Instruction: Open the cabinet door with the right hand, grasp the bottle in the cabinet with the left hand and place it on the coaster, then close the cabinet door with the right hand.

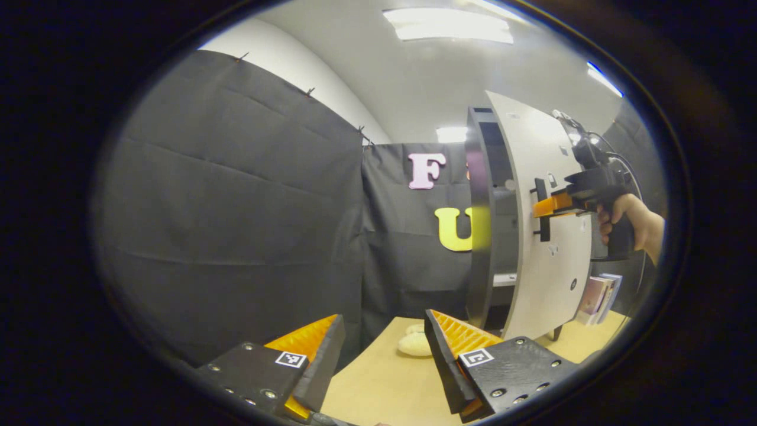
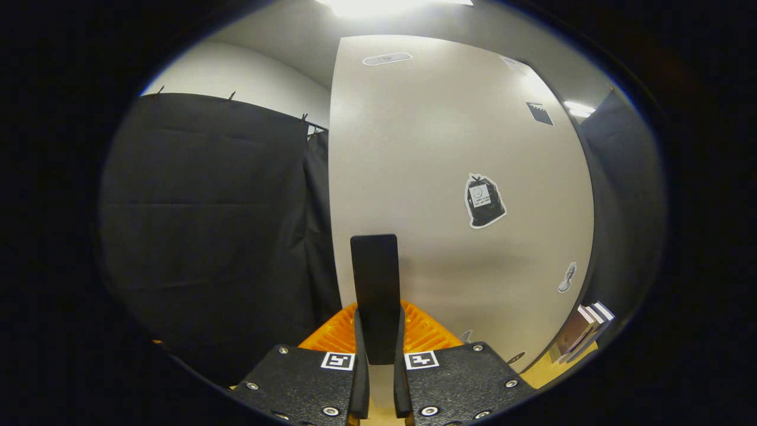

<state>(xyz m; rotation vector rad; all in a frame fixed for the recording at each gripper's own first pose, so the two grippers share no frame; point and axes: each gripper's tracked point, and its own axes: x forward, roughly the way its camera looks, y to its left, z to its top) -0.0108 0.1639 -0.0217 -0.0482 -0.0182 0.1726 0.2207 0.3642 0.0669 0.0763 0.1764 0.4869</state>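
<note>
Now right gripper point(image 2: 377, 349) fingers point(image 2: 340, 337) clamp the ajar cabinet door point(image 2: 449, 177) handle point(image 2: 374, 296).

Right gripper view hugs the cabinet door point(image 2: 449, 177); left gripper view watches it from farther off.

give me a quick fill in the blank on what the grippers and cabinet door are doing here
1. The right gripper is shut on the door's black ____.
2. The cabinet door stands partly ____.
3. The left gripper hangs ____, holding nothing.
4. The pale round coaster lies on the wooden ____.

Missing words: handle; open; open; table
</note>
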